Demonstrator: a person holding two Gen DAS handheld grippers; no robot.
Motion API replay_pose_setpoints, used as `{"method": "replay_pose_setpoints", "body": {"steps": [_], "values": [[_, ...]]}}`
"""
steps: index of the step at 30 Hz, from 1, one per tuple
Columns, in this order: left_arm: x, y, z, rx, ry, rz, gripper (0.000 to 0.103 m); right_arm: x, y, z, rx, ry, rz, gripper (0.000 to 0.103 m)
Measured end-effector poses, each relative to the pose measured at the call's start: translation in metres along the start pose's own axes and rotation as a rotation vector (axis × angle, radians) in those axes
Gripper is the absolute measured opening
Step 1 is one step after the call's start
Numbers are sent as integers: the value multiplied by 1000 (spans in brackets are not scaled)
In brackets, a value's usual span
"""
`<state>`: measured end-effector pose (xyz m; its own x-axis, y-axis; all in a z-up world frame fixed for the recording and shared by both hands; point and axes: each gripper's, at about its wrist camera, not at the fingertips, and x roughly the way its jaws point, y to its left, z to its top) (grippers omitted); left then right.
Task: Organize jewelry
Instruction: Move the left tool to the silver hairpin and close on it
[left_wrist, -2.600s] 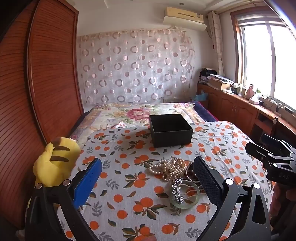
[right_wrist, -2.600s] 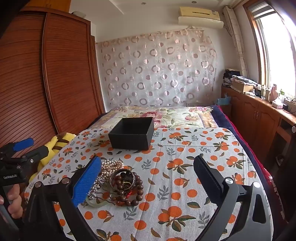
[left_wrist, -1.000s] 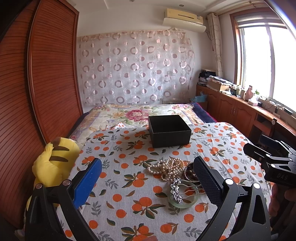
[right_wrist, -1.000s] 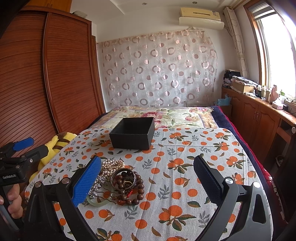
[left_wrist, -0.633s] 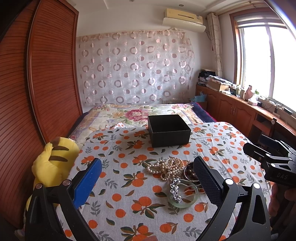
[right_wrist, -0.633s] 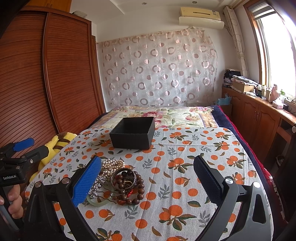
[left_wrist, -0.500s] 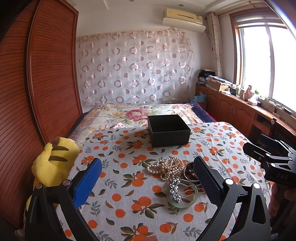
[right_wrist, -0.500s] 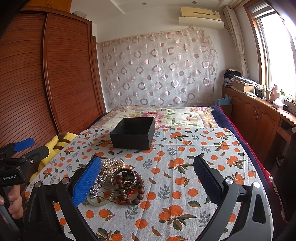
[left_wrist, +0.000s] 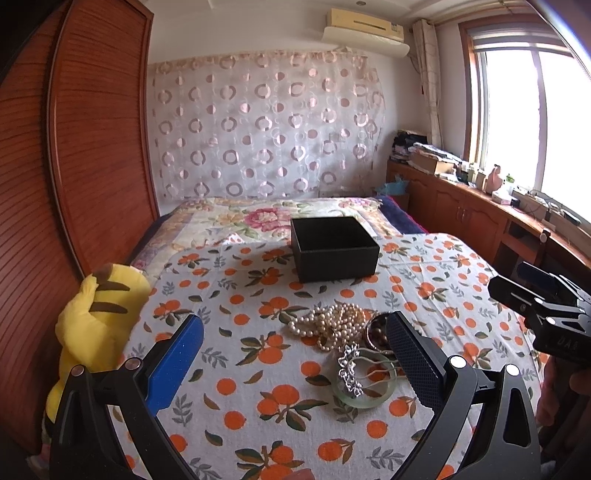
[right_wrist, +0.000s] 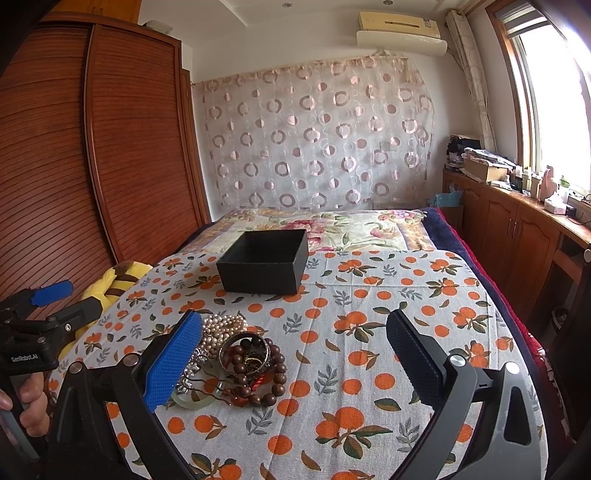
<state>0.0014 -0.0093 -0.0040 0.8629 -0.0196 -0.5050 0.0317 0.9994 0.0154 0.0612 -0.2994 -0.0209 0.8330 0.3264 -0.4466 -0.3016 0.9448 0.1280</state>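
Observation:
A pile of jewelry lies on the orange-print cloth: a pearl necklace (left_wrist: 330, 323), a silver hair comb (left_wrist: 351, 367) on a pale green bangle (left_wrist: 364, 393), and brown wooden beads (right_wrist: 258, 373) with a metal bangle (right_wrist: 245, 350). An open black box (left_wrist: 334, 247) stands behind the pile; it also shows in the right wrist view (right_wrist: 264, 260). My left gripper (left_wrist: 293, 354) is open and empty, above the cloth left of the pile. My right gripper (right_wrist: 293, 356) is open and empty, right of the pile.
A yellow plush toy (left_wrist: 98, 317) lies at the cloth's left edge beside a wooden wardrobe (left_wrist: 74, 177). A floral bedspread (right_wrist: 332, 225) stretches behind the box. Wooden cabinets (right_wrist: 517, 236) with clutter run along the right wall under the window.
Both views have shifted only slightly; the left gripper has drifted a little back and up. The jewelry and box have not moved. Both grippers stay open.

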Motion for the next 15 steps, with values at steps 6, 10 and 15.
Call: {"method": "replay_pose_setpoints", "body": {"steps": [6, 10, 15], "values": [[19, 4, -12, -1, 50, -27, 96, 10, -5, -8, -7, 26, 7, 100], [33, 7, -20, 0, 98, -57, 96, 16, -9, -14, -16, 42, 20, 100], [53, 6, -31, 11, 161, -112, 96, 20, -15, -22, -29, 65, 35, 100]]}}
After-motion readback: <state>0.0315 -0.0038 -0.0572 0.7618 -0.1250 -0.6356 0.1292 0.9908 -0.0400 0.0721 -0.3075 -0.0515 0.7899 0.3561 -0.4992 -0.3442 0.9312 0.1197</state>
